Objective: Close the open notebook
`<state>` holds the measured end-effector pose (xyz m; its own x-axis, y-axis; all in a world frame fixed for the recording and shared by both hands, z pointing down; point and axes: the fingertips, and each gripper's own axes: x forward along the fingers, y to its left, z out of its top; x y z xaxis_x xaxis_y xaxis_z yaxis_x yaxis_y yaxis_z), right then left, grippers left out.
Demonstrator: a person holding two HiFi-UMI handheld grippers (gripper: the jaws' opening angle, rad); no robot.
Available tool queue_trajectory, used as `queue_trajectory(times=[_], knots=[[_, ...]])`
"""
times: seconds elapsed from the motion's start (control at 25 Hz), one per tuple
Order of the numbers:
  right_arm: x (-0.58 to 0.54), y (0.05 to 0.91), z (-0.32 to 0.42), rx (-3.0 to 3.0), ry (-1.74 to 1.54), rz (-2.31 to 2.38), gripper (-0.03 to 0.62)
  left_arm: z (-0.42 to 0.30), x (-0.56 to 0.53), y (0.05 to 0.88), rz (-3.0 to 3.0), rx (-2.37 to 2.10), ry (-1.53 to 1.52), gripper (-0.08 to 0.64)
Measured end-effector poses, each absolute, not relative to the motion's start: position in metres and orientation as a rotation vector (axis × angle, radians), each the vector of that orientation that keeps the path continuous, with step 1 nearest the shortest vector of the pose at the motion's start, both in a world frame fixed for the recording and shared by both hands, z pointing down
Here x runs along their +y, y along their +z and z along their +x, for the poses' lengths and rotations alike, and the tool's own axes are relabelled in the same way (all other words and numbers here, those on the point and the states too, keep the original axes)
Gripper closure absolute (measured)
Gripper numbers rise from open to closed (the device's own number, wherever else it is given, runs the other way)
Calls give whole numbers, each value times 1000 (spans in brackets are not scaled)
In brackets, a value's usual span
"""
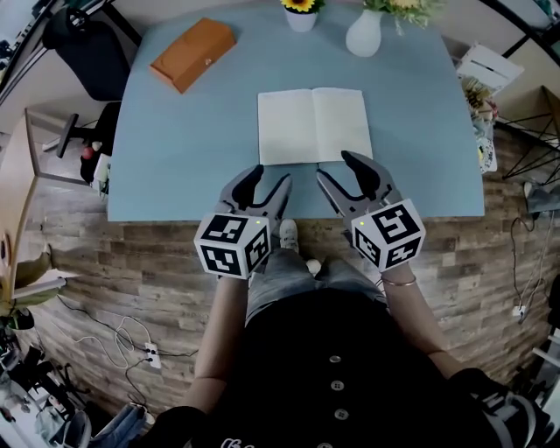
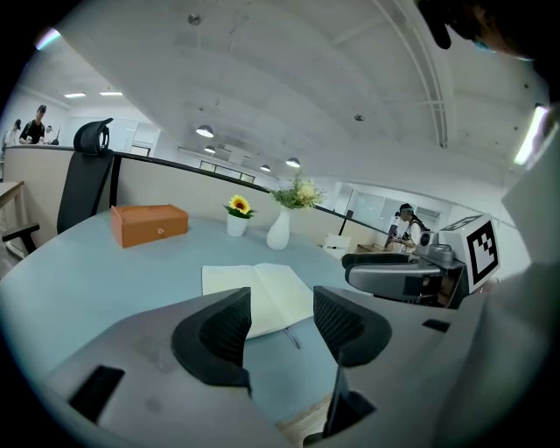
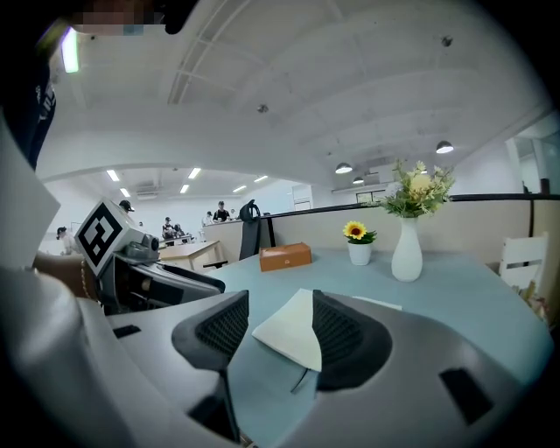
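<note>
**Notebook open, both grippers empty**

Notebook (image 1: pixel 314 125) lies flat and open in the middle of the table (image 1: pixel 175 140), blank pages up, spine running away from the person. Nothing rests on it.

Right gripper (image 1: pixel 337 168): jaws apart, gripping nothing. Its tips sit at the near edge of the right page (head view shows one tip overlapping that edge; can't tell if it touches). In the right gripper view a corner of the notebook shows in the gap beyond the jaws, not clamped.

Left gripper (image 1: pixel 269 178): jaws spread too, nothing between them. It sits just short of the notebook's near left corner, over bare table.

Far side of the table: orange box (image 1: pixel 193 53) at far left, well apart from the notebook. A sunflower pot (image 1: pixel 300 13) and a white vase (image 1: pixel 364 33) stand side by side along the far edge.
</note>
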<state>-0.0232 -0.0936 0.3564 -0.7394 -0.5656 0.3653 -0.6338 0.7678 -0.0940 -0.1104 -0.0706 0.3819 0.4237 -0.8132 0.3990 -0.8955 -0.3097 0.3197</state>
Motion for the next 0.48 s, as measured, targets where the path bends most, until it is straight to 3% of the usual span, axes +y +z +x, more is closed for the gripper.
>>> queue_trajectory(times=[0.48], knots=[[-153, 354, -53, -2617, 286, 1005, 374, -142, -134, 376, 2249, -1395, 206, 356]])
